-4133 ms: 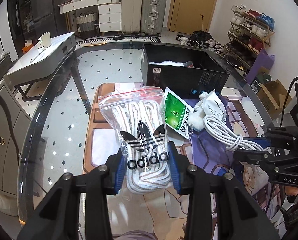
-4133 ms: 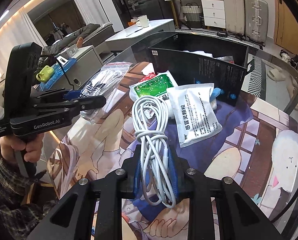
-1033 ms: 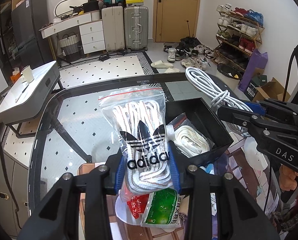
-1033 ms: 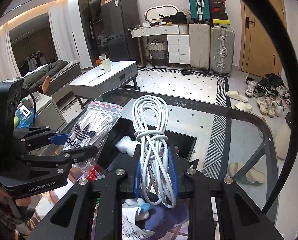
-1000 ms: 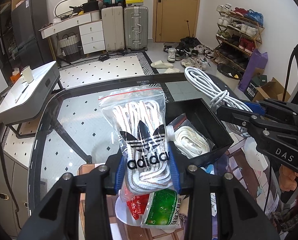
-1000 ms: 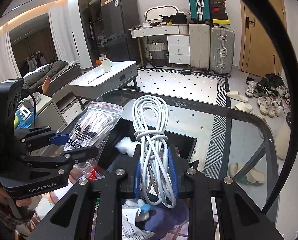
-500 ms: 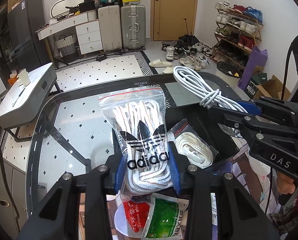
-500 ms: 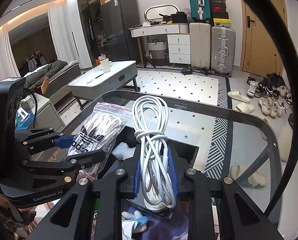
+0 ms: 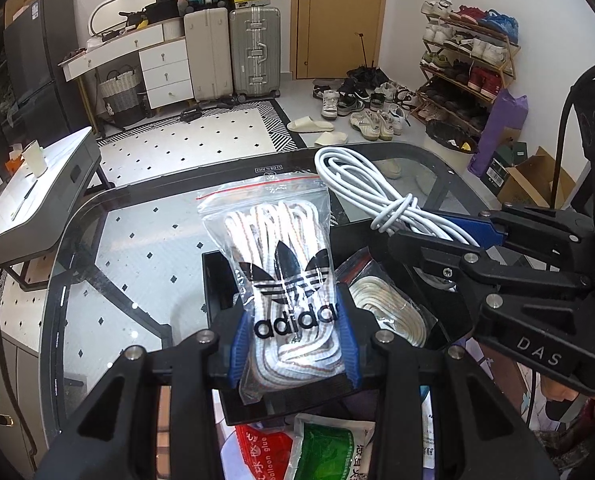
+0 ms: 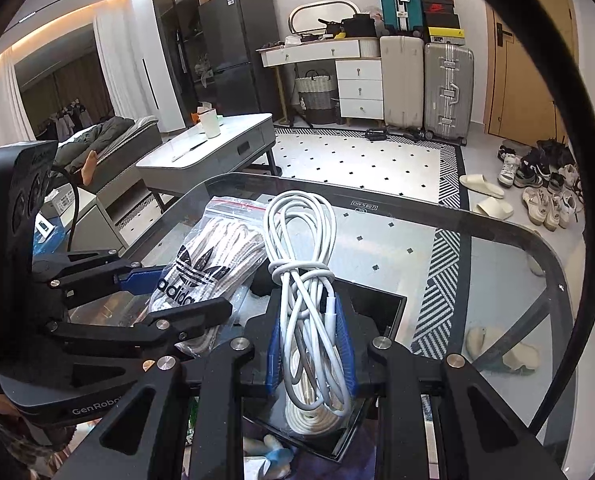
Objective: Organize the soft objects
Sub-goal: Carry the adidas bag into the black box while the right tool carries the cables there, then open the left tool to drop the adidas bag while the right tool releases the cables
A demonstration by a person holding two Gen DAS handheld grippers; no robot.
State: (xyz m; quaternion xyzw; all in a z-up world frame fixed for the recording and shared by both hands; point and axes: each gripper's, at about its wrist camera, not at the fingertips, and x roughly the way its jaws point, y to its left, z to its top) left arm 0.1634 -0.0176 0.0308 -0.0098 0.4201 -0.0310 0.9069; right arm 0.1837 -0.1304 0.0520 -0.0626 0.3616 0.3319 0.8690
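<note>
A: Where is the zip bag of shoelaces [image 9: 287, 280]?
B: It stands upright between the blue pads [image 9: 236, 344] of the left gripper [image 9: 293, 346], which squeeze its lower part. The bag hangs above the black box [image 9: 213, 280] on the glass table [image 9: 109, 264].

A: And the white cable bundle [image 10: 307, 280]?
B: The right gripper [image 10: 311, 354] clamps it, with the jaws drawn narrow around the wound middle. The loops stick out toward the far side, above the right part of the same box.

A: What lies in the box?
B: A packet of cream cord [image 9: 389, 310], just right of the bag.

A: And near the box?
B: A red packet [image 9: 261, 454] and a green packet [image 9: 329, 452] lie on the near side, partly hidden by the left gripper.
</note>
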